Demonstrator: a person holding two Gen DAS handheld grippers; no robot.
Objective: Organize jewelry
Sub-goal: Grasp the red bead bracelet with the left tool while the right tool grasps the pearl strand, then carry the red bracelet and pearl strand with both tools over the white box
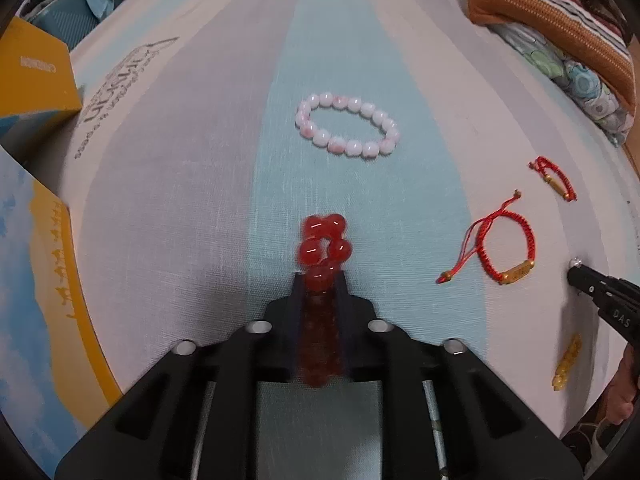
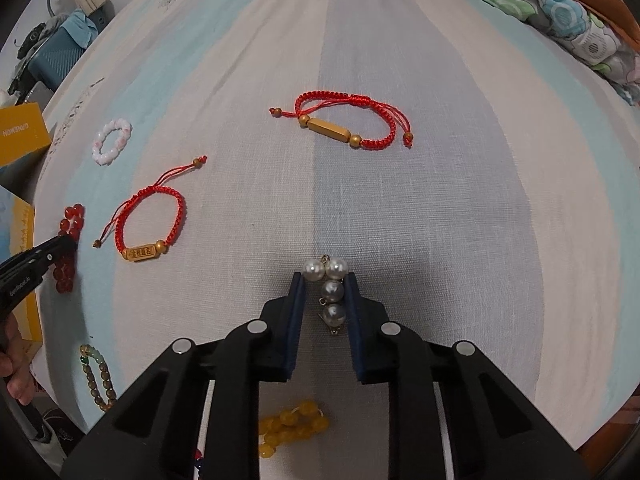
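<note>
The left gripper (image 1: 320, 280) is clamped on a red bead bracelet (image 1: 323, 248) over the striped cloth (image 1: 200, 200), and the right gripper (image 2: 323, 280) is pinched on a pearl strand (image 2: 331, 284); no jewelry sits in any container, and the yellow boxes (image 1: 32, 76) at the cloth's edge show only their outsides. The left wrist view gives the pink-white bead bracelet (image 1: 347, 125) close up. Only the right wrist view shows the yellow bead bracelet (image 2: 292, 426) and green-brown bead bracelet (image 2: 96, 376), plus both red cord bracelets (image 2: 144, 224) in full.

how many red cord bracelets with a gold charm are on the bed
2: one red cord bracelet lies left of the right gripper, the other cord bracelet farther ahead. More may be hidden.
</note>
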